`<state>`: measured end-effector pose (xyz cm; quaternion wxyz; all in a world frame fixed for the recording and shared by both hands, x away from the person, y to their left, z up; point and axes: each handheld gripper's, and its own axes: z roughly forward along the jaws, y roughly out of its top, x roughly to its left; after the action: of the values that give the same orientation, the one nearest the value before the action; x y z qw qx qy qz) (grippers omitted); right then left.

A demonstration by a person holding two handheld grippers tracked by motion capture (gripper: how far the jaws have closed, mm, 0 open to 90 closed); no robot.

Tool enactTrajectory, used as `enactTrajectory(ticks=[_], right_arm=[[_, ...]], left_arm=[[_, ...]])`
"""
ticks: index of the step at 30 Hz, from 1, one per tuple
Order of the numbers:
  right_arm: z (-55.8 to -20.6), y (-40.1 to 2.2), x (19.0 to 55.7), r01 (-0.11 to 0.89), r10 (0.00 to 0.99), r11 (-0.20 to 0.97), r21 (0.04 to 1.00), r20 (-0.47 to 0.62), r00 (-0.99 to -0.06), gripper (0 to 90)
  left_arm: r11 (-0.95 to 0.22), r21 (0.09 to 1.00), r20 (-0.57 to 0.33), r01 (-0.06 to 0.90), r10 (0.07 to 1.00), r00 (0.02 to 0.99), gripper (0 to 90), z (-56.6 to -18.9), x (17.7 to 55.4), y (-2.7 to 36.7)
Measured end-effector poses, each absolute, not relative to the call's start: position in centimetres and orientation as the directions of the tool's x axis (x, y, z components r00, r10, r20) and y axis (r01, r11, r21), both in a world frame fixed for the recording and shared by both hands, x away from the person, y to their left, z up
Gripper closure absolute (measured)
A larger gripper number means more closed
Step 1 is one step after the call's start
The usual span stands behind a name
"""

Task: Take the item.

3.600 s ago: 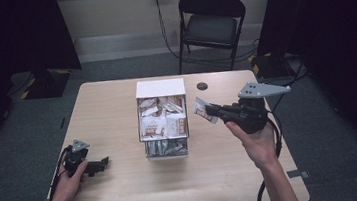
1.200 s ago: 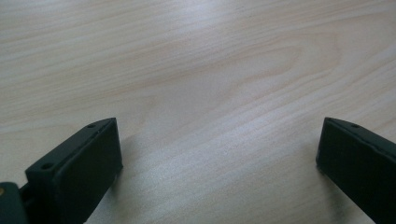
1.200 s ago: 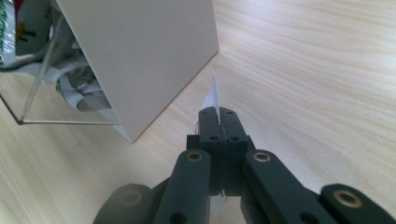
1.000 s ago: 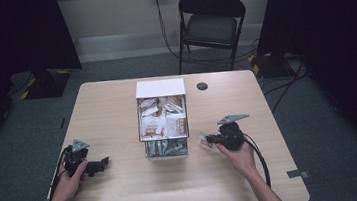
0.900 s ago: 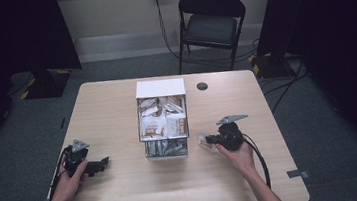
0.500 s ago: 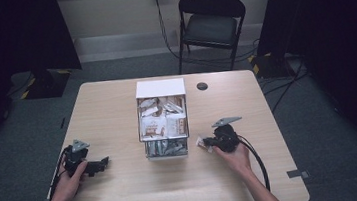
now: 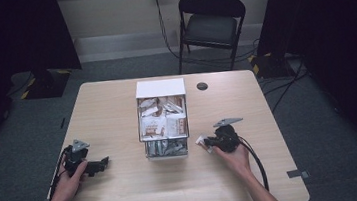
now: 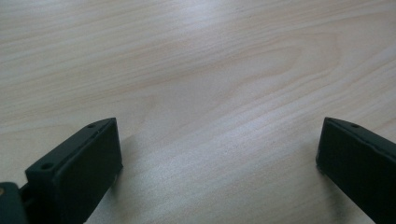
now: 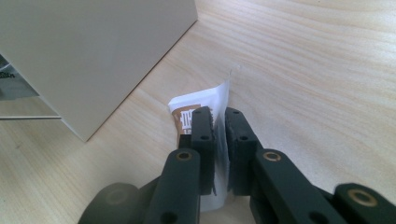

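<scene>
The right gripper (image 7: 206, 142) sat low on the table (image 7: 126, 196), just right of the white box (image 7: 159, 88) of packets, its jaws narrow around a small white-and-brown sachet (image 9: 196, 105) and just easing apart. The left gripper (image 7: 103, 163) rested near the table's left edge, jaws wide, nothing between them.

Honestly we can't read a single word here. The little packet (image 9: 198, 103) in the right gripper view has brown print on its white face, but we only get blurry blocks, no letters. Same with the packets in the white box (image 7: 159, 88) from the high view: brown and white labels, way too small.
</scene>
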<state>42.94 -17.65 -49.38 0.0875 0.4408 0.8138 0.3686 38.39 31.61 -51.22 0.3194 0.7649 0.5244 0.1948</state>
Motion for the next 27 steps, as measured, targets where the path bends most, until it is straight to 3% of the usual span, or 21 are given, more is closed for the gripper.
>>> enactTrajectory(ticks=[10,19,25,27], right_arm=[[-49.51,-17.81,43.24,0.662,0.798,0.320,0.678,0.184,-0.574,75.1],[-49.38,-18.12,43.40,0.668,0.817,0.283,0.689,0.191,-0.543,54.6],[-49.11,-18.25,43.48,0.660,0.808,0.249,0.709,0.223,-0.545,32.9],[-49.11,-18.23,43.48,0.659,0.800,0.240,0.712,0.239,-0.550,29.3]], left_arm=[[-0.246,0.693,-0.037,0.678,0.927,0.374,0.0,-51.22,38.40,31.61],[-0.245,0.694,-0.037,0.677,0.927,0.374,0.0,-51.23,38.40,31.61],[-0.245,0.694,-0.037,0.677,0.927,0.374,0.0,-51.23,38.40,31.61],[-0.245,0.694,-0.038,0.677,0.927,0.374,0.0,-51.23,38.40,31.61]])
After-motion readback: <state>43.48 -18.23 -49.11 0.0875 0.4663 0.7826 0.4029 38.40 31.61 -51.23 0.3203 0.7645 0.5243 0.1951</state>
